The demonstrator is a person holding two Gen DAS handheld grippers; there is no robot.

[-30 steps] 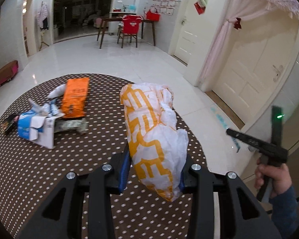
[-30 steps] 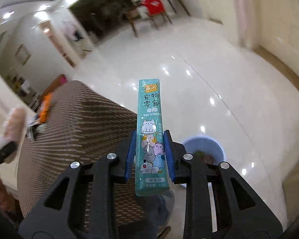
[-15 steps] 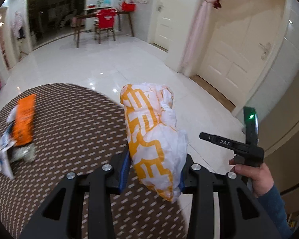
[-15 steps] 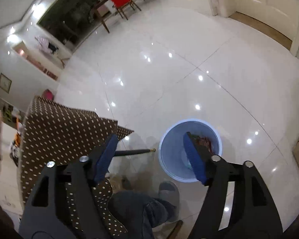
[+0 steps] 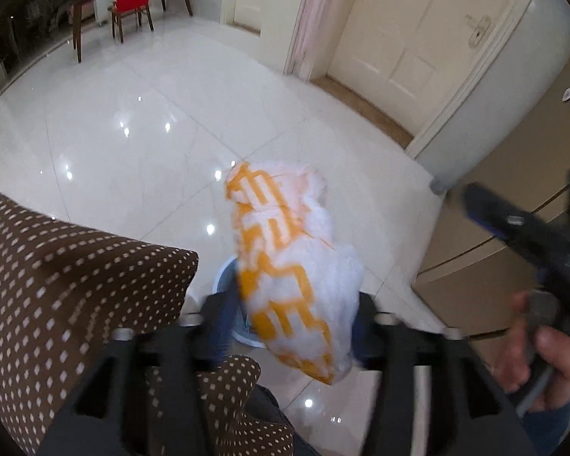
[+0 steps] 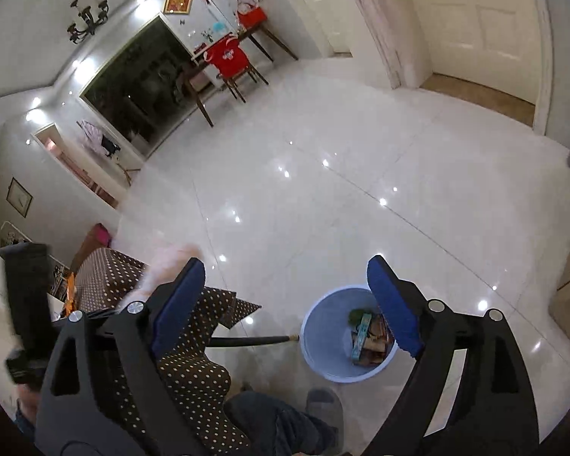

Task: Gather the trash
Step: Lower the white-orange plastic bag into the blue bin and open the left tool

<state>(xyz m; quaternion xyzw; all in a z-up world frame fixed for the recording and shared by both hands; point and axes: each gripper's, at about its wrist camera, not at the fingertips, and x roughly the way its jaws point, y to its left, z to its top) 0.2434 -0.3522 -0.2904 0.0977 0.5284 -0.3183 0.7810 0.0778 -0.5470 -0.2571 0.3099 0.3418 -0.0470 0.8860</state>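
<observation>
White and orange, a crumpled plastic bag (image 5: 292,266) is pinched between the fingers of the left gripper (image 5: 290,328), held in the air just past the edge of the brown polka-dot tabletop (image 5: 76,285). Its long axis runs up and away from the gripper, top end tilted slightly left, lower end hanging below the fingers. Behind and below it, a pale blue bin (image 6: 345,334) stands on the glossy white floor (image 6: 342,197), already holding a few wrappers. The right gripper (image 6: 296,304) hangs above the bin with fingers spread wide and nothing between them. Risk: the bag is light and bulky, so a release off-centre could let it drift, catch the bin's rim and land on the floor.
</observation>
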